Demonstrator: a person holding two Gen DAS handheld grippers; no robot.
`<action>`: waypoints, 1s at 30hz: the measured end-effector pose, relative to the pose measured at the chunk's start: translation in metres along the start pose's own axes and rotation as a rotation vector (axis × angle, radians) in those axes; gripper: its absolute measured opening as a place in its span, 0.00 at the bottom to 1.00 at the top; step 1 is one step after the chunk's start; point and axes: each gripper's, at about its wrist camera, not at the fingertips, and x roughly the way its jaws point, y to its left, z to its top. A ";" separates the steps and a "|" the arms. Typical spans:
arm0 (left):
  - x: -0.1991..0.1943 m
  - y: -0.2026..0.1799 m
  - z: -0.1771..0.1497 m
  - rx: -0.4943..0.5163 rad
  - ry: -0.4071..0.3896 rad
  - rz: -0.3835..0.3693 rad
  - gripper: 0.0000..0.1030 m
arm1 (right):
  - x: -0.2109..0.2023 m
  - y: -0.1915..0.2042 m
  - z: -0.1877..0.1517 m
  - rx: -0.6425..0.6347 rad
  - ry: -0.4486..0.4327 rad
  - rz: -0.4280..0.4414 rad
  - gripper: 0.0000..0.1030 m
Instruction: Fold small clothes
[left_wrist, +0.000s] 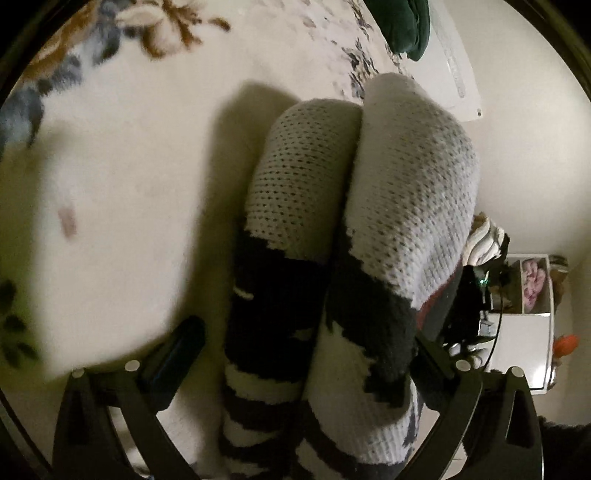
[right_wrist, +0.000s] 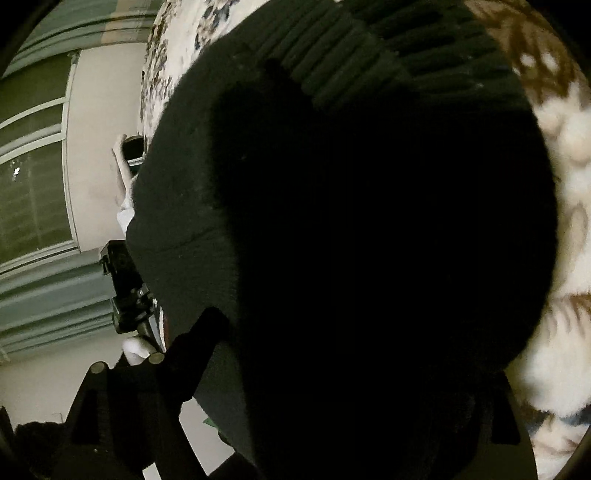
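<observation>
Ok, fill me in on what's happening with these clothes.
A person is folding small clothes on a floral blanket with two handheld grippers. The left gripper stands wide open around a pair of fuzzy black, white and grey socks that lie between its fingers. A dark knit garment fills the right wrist view, close in front of the right gripper; whether that gripper grips it cannot be told.

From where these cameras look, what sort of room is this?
Probably a bedroom at home: a cream plush blanket with brown and blue flowers covers a bed-like surface, fuzzy black-and-white striped socks lie on it, and a window with blinds is beside it.
</observation>
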 end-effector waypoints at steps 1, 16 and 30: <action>-0.001 0.001 -0.002 -0.003 -0.004 -0.002 1.00 | 0.001 -0.001 0.000 0.004 0.002 0.005 0.86; 0.019 -0.039 0.011 0.138 0.046 -0.019 0.95 | -0.020 0.010 -0.050 0.045 -0.045 0.156 0.56; 0.001 -0.079 0.013 0.227 0.014 -0.003 0.64 | -0.036 0.020 -0.072 0.026 -0.242 0.069 0.41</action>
